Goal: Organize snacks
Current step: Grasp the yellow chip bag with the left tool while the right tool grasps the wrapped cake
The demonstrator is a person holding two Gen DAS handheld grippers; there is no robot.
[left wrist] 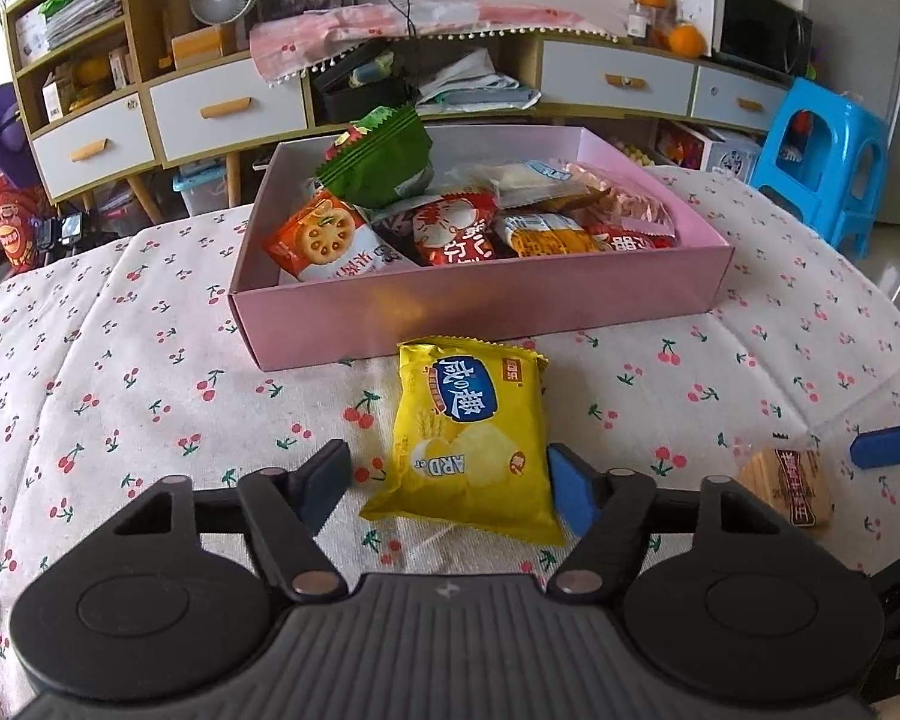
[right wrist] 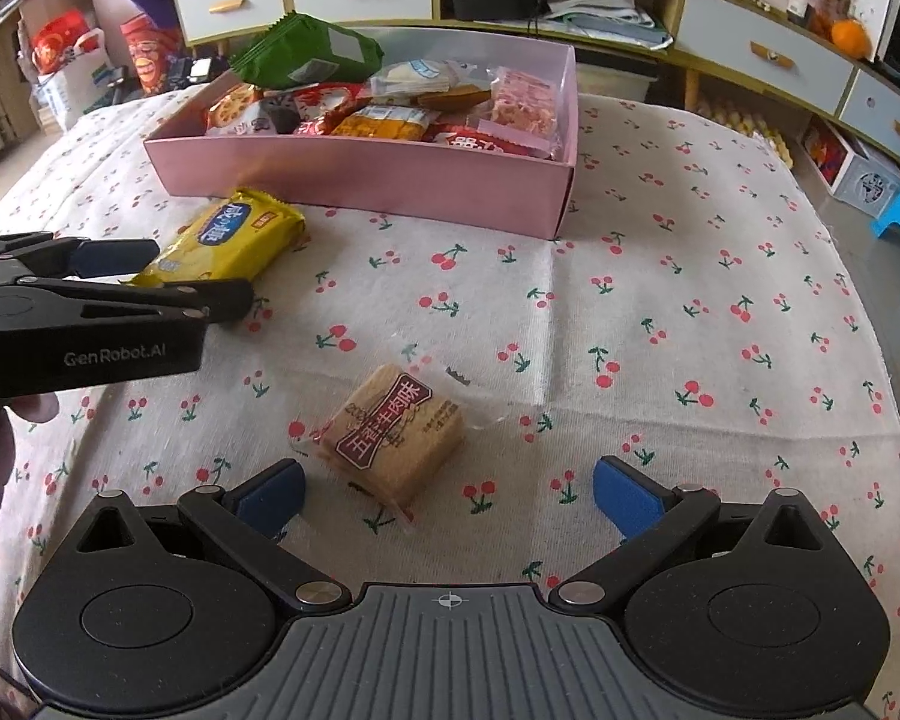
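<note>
Snacks fill pink box on cloth: green pack atop. Yellow pack outside, between left gripper jaws, seemingly touching one pad. Right gripper wide, biscuit before it.

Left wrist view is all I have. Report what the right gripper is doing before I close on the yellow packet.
Observer: The right gripper is open, its fingers wide apart, holding nothing.
Operator: Say what lies by it.
Observer: A clear-wrapped brown biscuit packet lies on the cherry-print cloth just ahead of its fingers, not gripped.
Operator: Check my grip from the side.
Observer: Seen side-on, the left gripper straddles the near end of the yellow snack packet, which lies on the cloth.
</note>
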